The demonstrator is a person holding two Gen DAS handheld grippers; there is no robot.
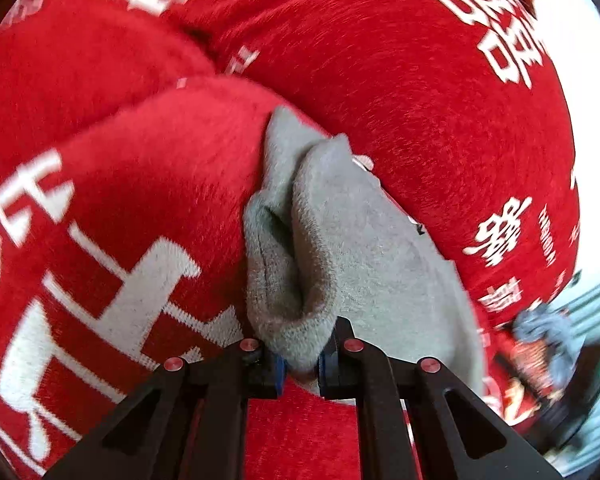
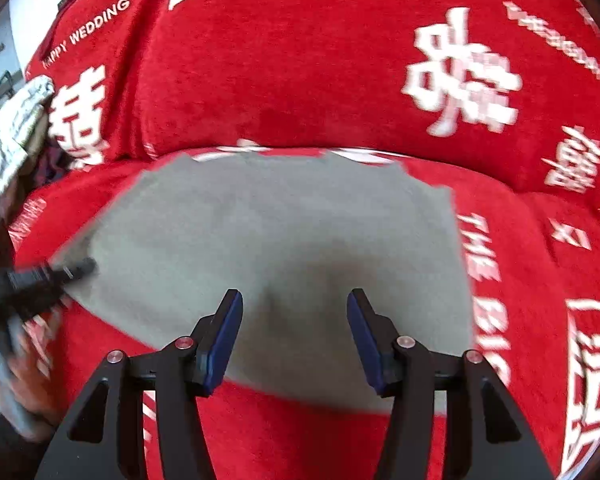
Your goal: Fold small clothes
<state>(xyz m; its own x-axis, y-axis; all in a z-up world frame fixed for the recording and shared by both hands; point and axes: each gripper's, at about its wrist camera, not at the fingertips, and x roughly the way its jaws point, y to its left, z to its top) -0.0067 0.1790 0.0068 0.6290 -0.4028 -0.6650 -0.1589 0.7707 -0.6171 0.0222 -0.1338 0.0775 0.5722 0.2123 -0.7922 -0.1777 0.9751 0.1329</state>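
A grey garment lies spread on a red cover printed with white characters. The left gripper is clenched on a bunched fold at the garment's edge, the cloth puckering up between its blue pads. The right gripper hangs over the near part of the garment, jaws apart, nothing between them. The fabric looks soft, light and limp, likely to sag and crease when lifted; an edge or corner, pinched through both layers, seems the surest hold.
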